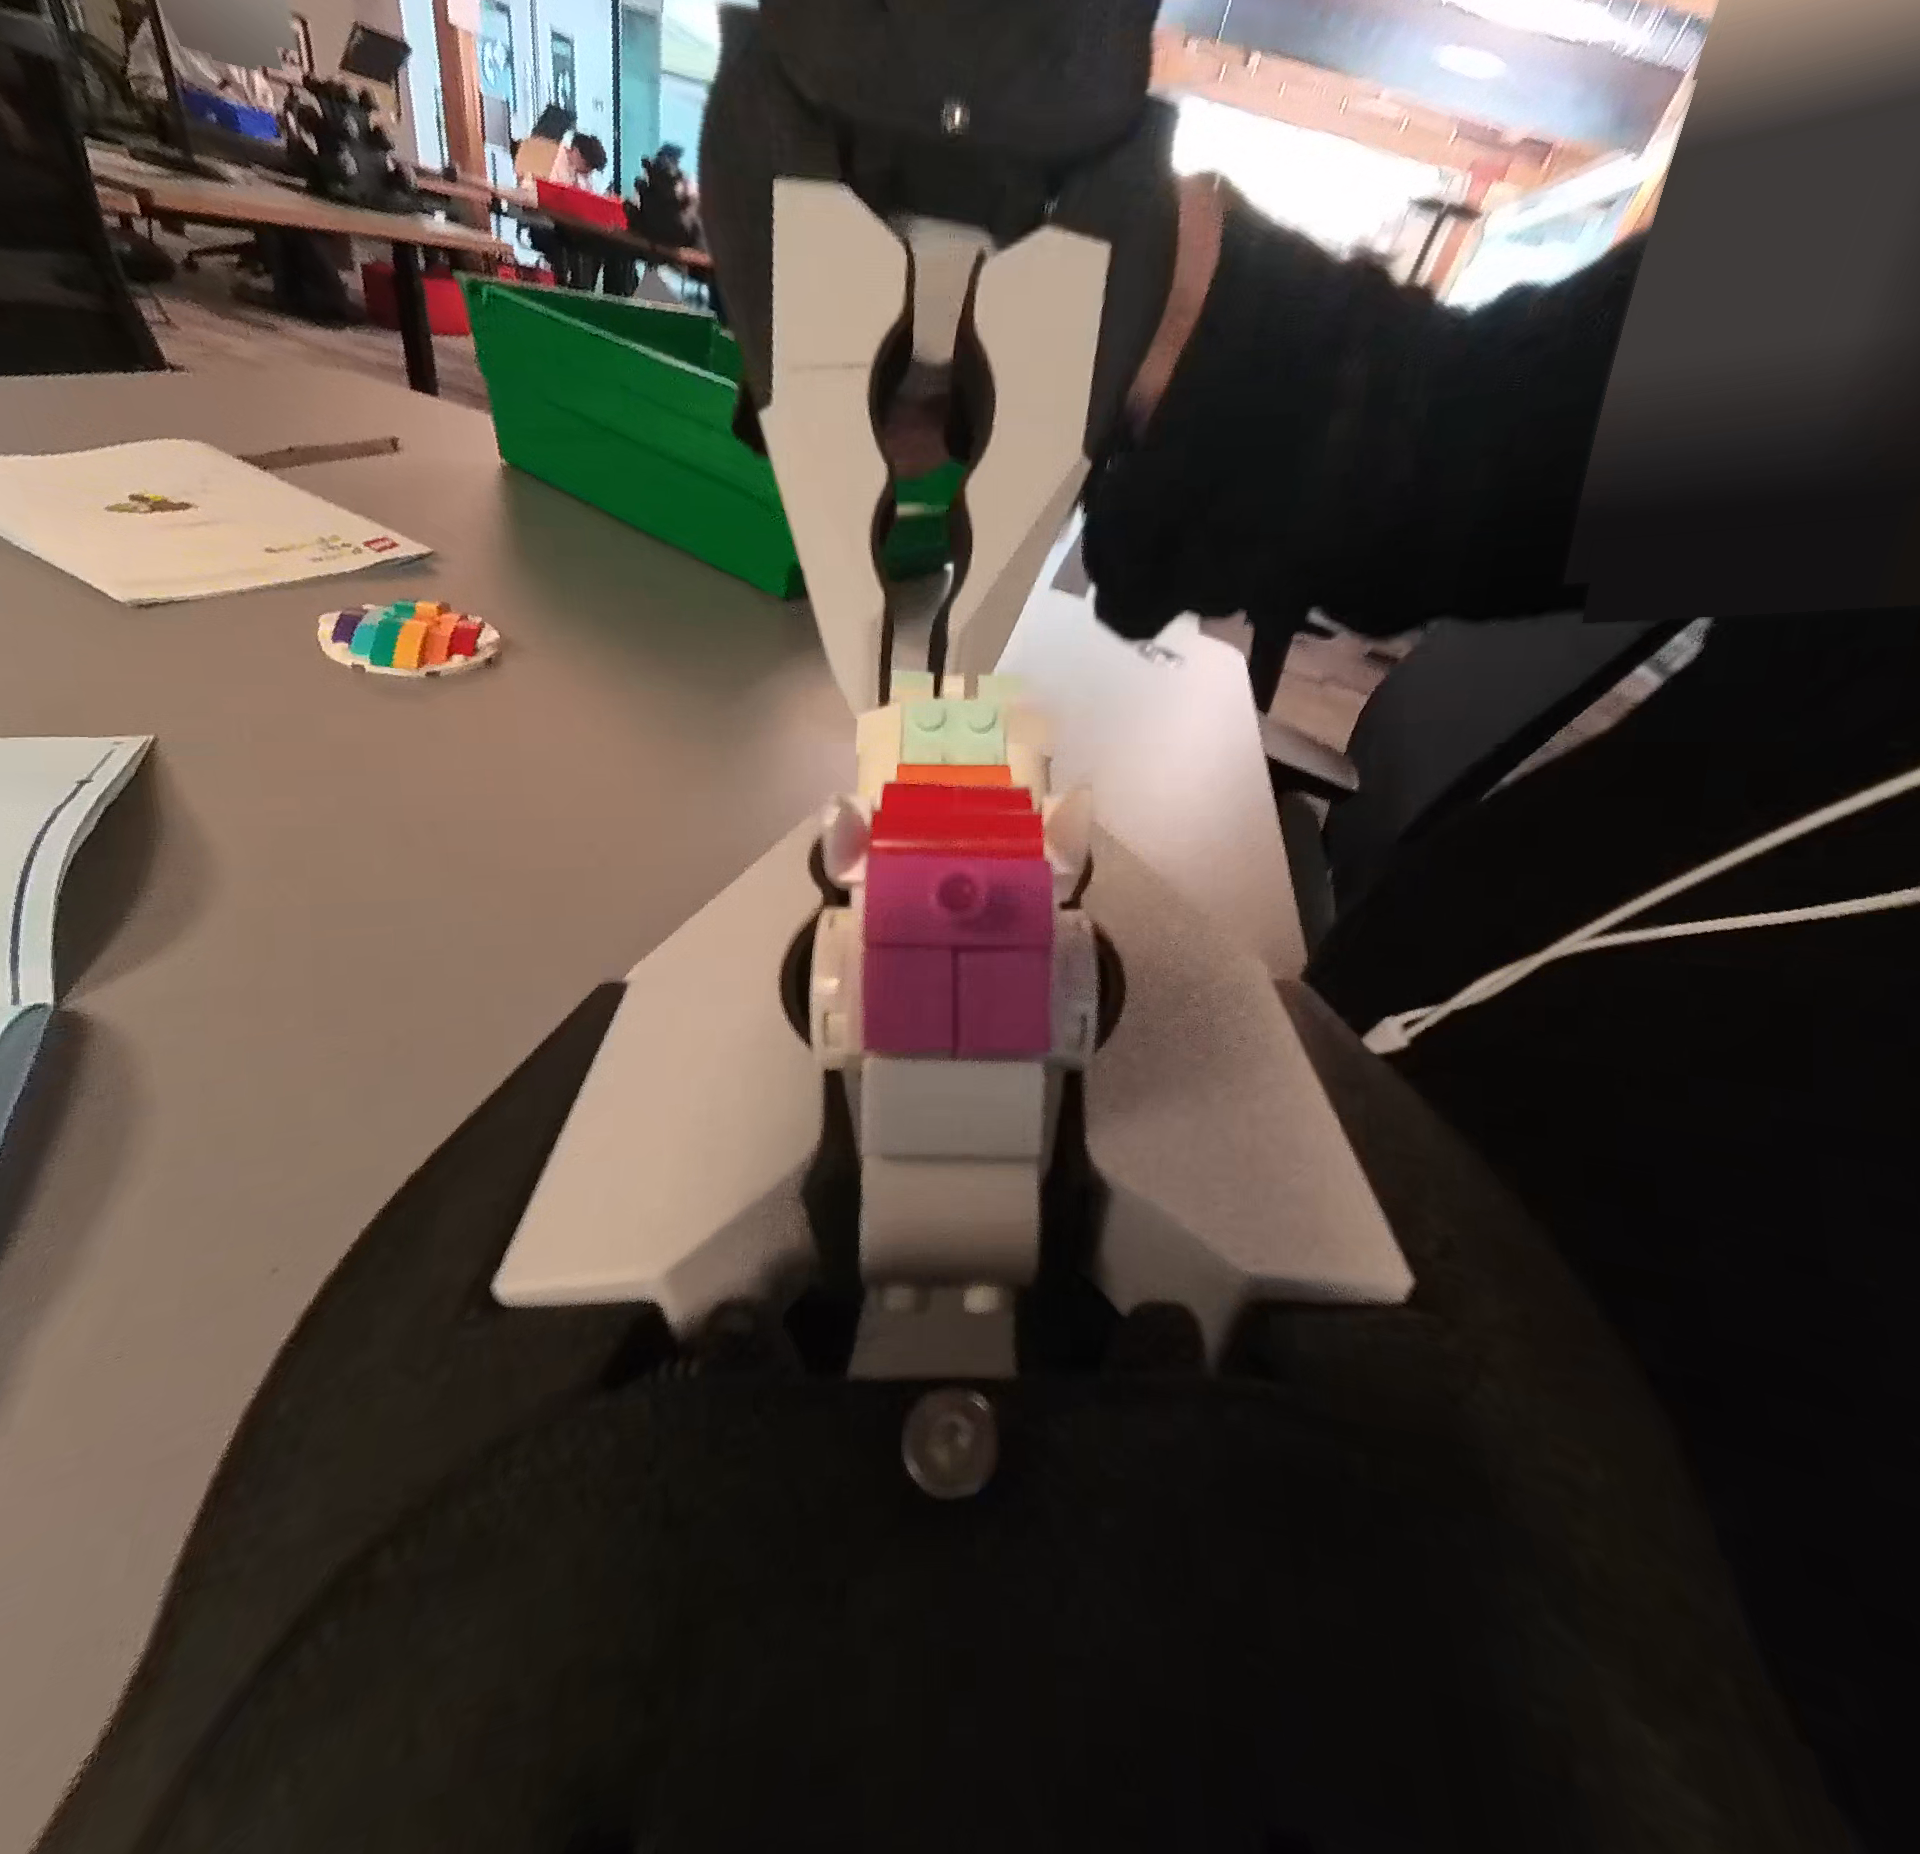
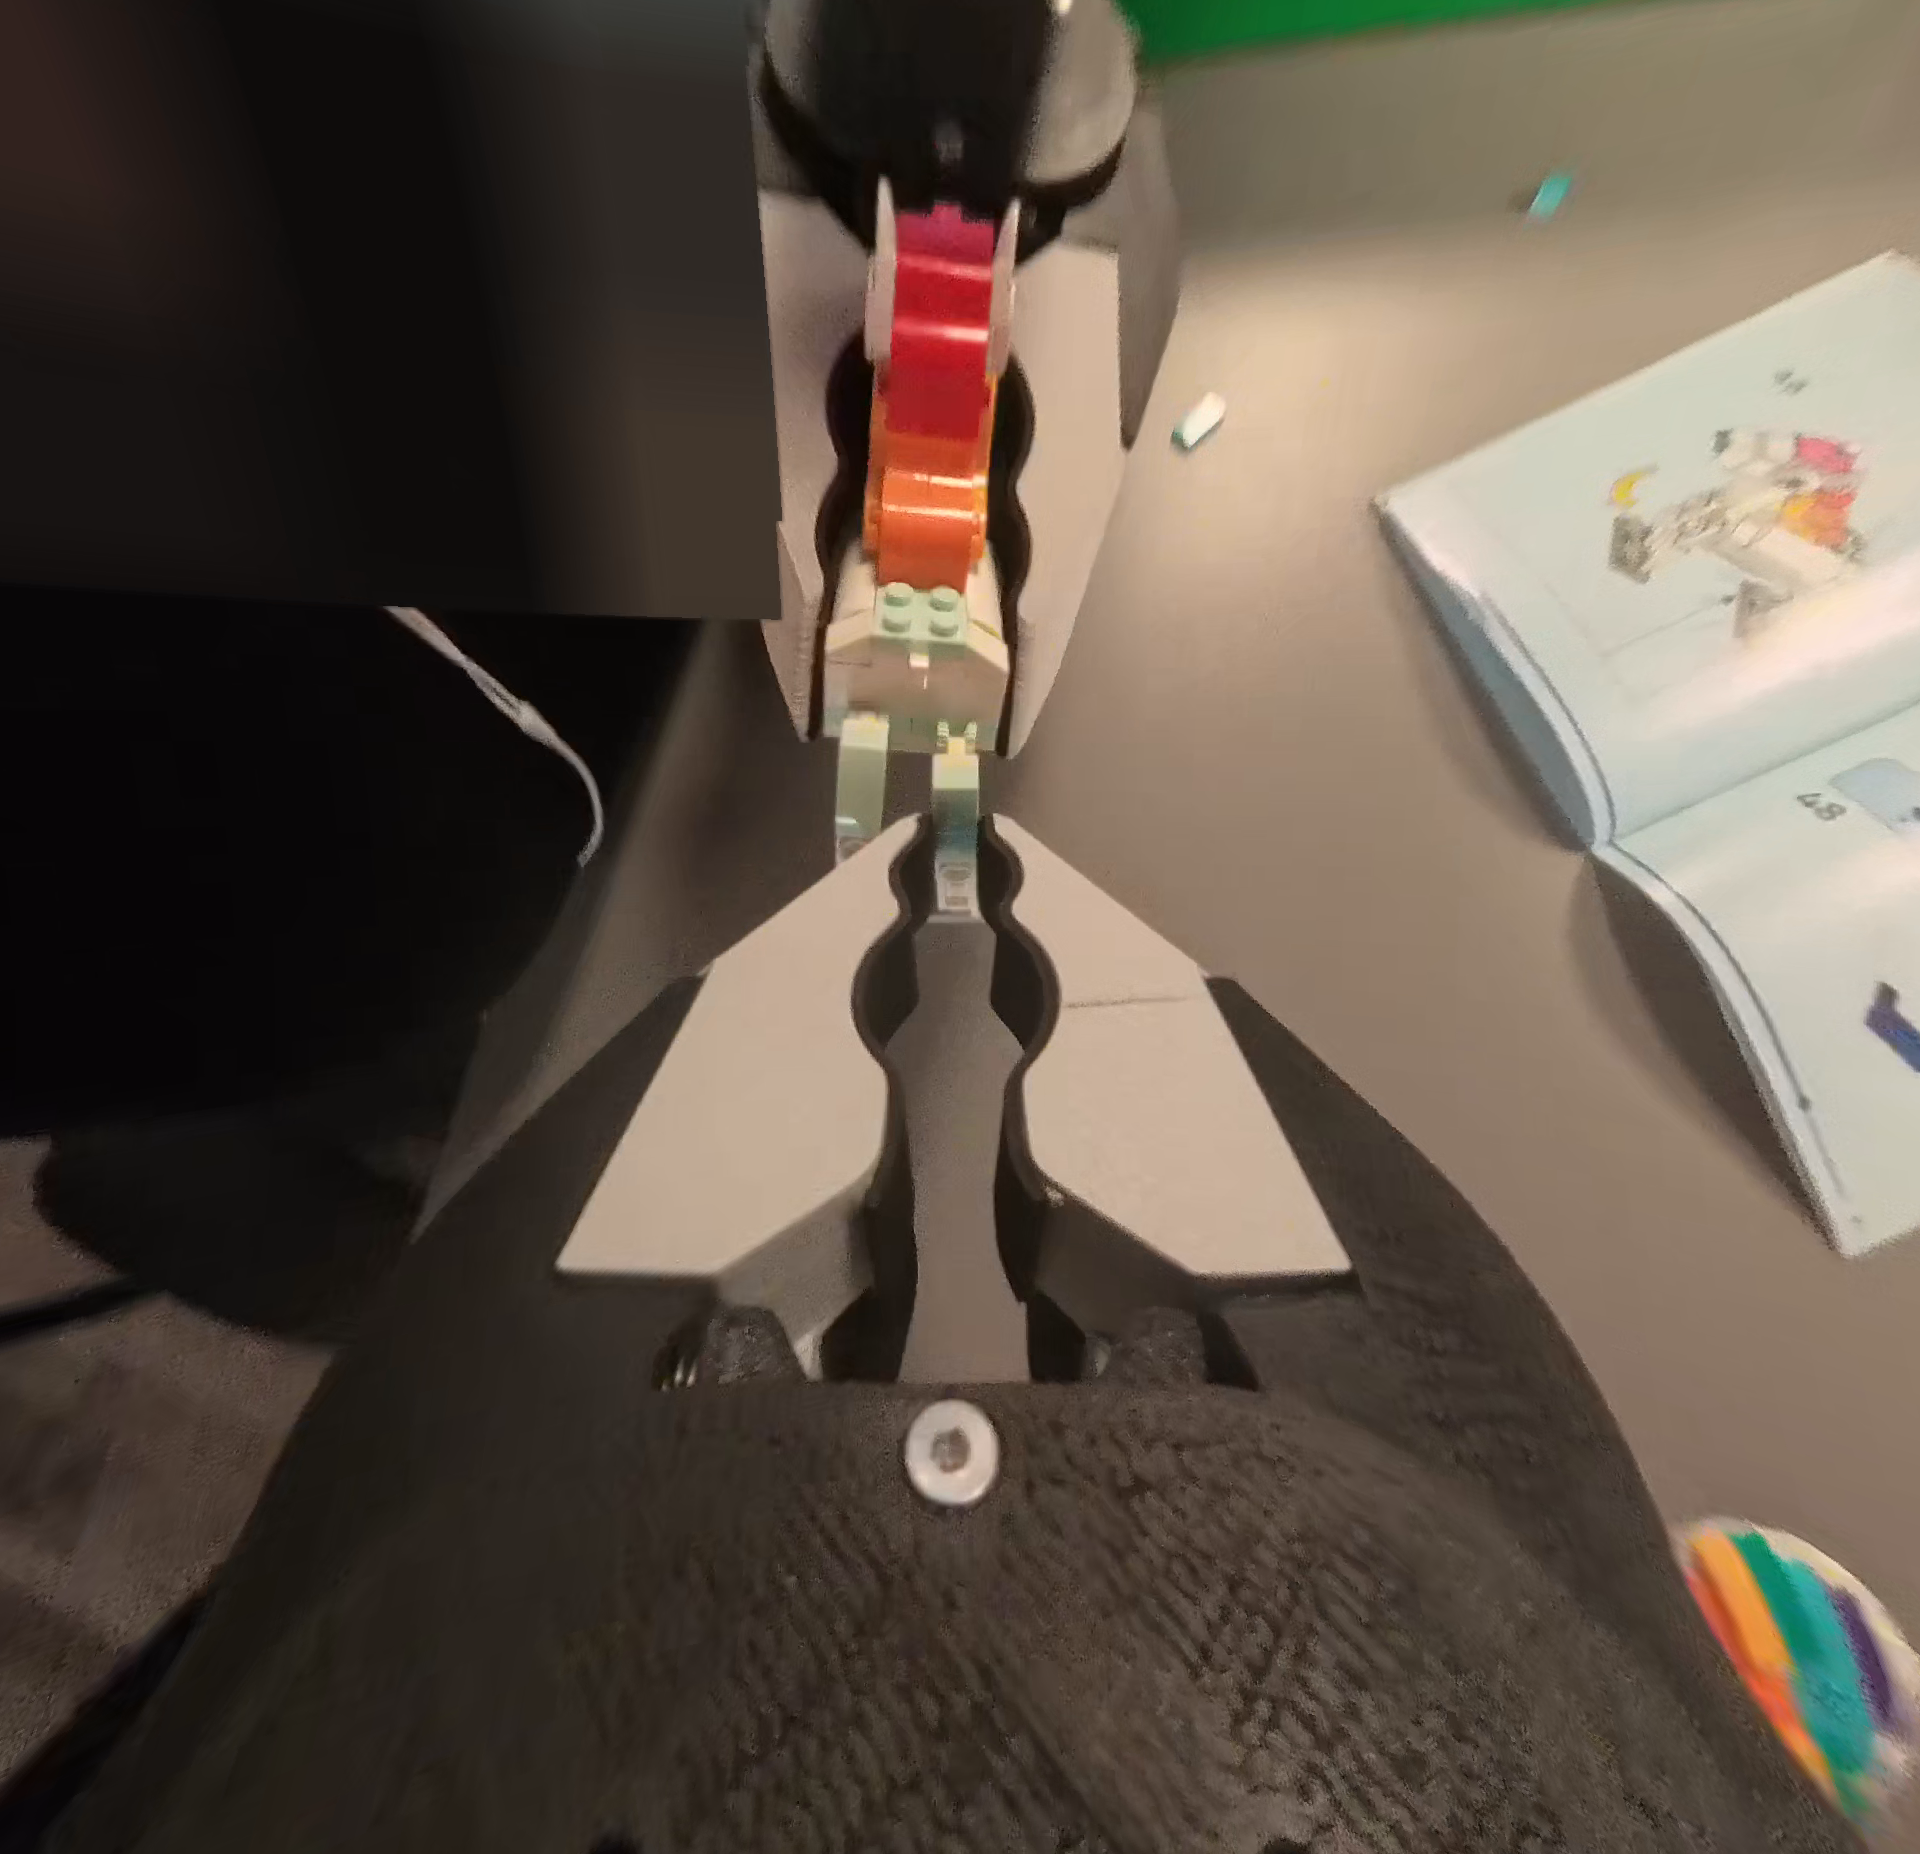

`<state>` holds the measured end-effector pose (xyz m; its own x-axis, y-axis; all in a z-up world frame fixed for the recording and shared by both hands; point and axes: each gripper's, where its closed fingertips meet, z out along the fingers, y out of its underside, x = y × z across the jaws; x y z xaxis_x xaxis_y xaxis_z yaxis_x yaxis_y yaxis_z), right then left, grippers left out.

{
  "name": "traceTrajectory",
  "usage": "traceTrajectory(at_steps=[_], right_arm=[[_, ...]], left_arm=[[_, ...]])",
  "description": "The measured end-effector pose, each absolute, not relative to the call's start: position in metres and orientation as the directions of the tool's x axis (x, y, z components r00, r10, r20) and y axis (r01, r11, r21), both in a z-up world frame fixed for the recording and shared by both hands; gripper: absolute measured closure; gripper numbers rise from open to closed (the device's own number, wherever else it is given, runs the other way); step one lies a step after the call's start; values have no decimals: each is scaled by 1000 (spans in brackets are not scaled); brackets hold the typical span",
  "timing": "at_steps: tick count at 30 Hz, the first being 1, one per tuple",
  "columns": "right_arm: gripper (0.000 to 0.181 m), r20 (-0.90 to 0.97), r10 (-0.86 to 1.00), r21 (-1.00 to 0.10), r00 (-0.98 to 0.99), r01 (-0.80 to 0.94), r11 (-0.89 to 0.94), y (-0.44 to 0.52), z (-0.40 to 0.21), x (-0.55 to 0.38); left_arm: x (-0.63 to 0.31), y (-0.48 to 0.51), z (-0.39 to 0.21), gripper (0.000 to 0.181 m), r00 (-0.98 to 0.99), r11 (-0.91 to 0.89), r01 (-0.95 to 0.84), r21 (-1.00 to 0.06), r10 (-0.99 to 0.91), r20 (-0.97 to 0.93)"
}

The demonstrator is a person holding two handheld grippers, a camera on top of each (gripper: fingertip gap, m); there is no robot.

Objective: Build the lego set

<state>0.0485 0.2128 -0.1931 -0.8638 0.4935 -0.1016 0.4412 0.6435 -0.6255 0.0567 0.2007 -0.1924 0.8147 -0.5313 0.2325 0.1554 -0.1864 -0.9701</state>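
My left tongs [image 1: 956,983] clamp the lego model [image 1: 961,931] above the worktop [image 1: 364,869], steadying it. My right tongs [image 2: 951,859] pinch what appears to be its pale green leg [image 2: 954,848], probably to seat or adjust it.

Bare table [image 1: 436,869] lies open between booklet [image 1: 197,526], rainbow piece [image 1: 410,641] and green box [image 1: 634,422].

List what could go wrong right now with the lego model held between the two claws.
The right claw pinches only one thin pale-green leg, which may snap off. The left claw clamps the lego model over the table's edge, so a slip could drop it.
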Motion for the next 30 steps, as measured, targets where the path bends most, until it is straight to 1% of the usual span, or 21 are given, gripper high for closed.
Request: traceTrajectory(at_steps=[3,6,10,17,24,26,28,30], right_arm=[[176,-81,465,-501,-882,439,746,219,-199,51],[176,-74,456,-435,-887,441,785,223,-202,51],[176,-22,431,-335,-902,413,847,227,-208,50],[177,26,412,-290,-911,387,875,227,-211,50],[177,5,421,-343,-907,394,853,223,-217,52],[176,-16,453,-418,-891,418,807,222,-213,50],[176,-21,491,-504,-871,433,747,220,-206,45],[176,-5,512,-569,-859,423,705,216,-197,41]], left_arm=[[57,206,-201,144,848,-227,71,-971,-498,178],[56,209,-206,144,866,-255,35,-966,-476,157],[57,211,-214,145,878,-291,-4,-957,-460,136],[56,212,-216,145,888,-267,-34,-963,-450,93],[58,211,-210,145,889,-206,-70,-976,-456,33],[55,210,-206,145,892,-182,-33,-983,-450,53],[50,208,-197,144,885,-147,40,-988,-454,103],[47,204,-186,144,868,-97,108,-989,-475,141]])
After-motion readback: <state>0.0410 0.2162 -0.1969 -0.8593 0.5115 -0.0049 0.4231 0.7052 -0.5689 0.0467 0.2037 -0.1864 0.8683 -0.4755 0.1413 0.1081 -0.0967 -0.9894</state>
